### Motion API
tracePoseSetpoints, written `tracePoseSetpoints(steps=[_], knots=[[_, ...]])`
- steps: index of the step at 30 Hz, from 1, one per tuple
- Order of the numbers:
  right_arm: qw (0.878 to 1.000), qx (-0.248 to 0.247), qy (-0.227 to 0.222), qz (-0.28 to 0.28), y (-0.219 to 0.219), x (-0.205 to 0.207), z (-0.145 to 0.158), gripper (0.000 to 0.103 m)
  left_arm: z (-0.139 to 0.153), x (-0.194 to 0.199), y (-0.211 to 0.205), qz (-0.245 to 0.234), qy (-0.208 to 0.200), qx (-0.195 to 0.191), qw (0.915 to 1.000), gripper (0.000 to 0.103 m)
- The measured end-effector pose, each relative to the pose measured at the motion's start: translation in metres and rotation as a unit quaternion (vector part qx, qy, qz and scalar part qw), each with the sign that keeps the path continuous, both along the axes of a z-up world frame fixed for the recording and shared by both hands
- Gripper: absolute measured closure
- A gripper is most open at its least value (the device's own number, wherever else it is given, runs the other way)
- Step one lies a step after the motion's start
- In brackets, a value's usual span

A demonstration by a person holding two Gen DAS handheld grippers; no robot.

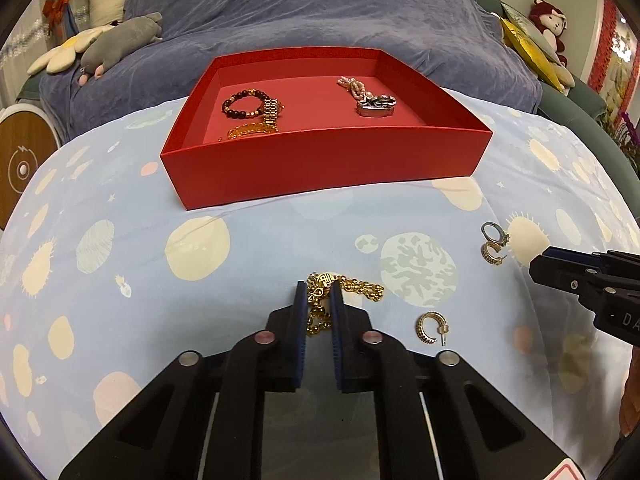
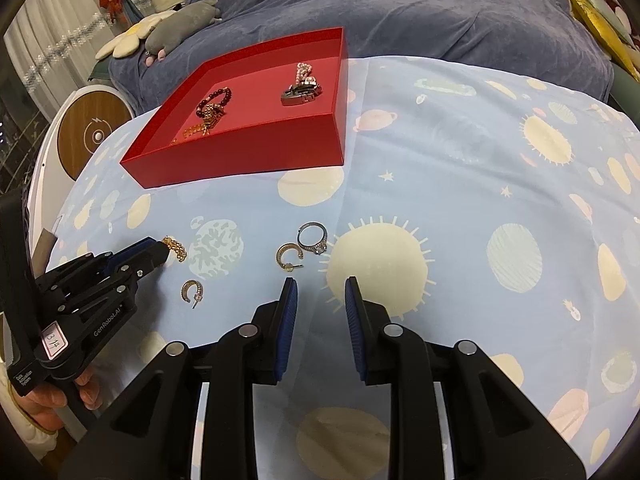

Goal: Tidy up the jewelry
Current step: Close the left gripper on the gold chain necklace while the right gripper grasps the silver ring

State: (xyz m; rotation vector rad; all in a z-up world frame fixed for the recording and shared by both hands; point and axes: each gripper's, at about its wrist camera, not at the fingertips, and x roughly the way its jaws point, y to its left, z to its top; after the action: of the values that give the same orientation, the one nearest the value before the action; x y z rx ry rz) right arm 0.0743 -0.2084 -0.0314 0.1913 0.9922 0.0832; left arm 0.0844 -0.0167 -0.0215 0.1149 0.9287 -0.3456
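A red box (image 1: 320,160) (image 2: 240,160) sits on the patterned cloth and holds a dark bead bracelet (image 1: 242,104), gold bracelets (image 1: 256,126), a pink bead strand (image 1: 354,86) and a silver watch (image 1: 376,106). My left gripper (image 1: 320,292) (image 2: 160,254) has its jaws closed around a gold chain necklace (image 1: 352,286) (image 2: 176,248) lying on the cloth. A gold hoop earring (image 1: 428,326) (image 2: 192,290) lies to its right. Another gold earring (image 1: 492,254) (image 2: 286,256) and a silver ring (image 1: 494,232) (image 2: 314,238) lie farther right. My right gripper (image 2: 320,288) is open and empty just short of them.
A blue-grey blanket covers the sofa (image 1: 320,12) behind the box. Plush toys (image 1: 120,40) lie at the back left and a red doll (image 1: 550,24) at the back right. A round white and wood device (image 2: 94,132) stands beyond the table's left edge.
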Motion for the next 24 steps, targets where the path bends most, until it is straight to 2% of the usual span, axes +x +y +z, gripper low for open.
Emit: tracePoseSetpoints(steps=[4,20,22,24], knots=[[1.000,0.001,-0.002,-0.002,0.000,0.004,0.000,0.079,0.004,0.001,0.004,-0.001,0.014,-0.020,0.9997,0.102],[1.000,-0.022,-0.010,0.003,0.014,0.033,-0.010,0.078,0.037,0.001,0.031,0.008,-0.008,-0.065,0.9978,0.102],[1.000,-0.024,-0.011,0.009,0.018,0.034,-0.011,0.080,0.041,0.001,0.034,0.010,-0.011,-0.071,0.9973,0.102],[1.000,-0.022,-0.013,0.015,0.021,0.034,-0.010,0.087,0.045,0.001,0.038,0.013,-0.014,-0.076,0.9969,0.102]])
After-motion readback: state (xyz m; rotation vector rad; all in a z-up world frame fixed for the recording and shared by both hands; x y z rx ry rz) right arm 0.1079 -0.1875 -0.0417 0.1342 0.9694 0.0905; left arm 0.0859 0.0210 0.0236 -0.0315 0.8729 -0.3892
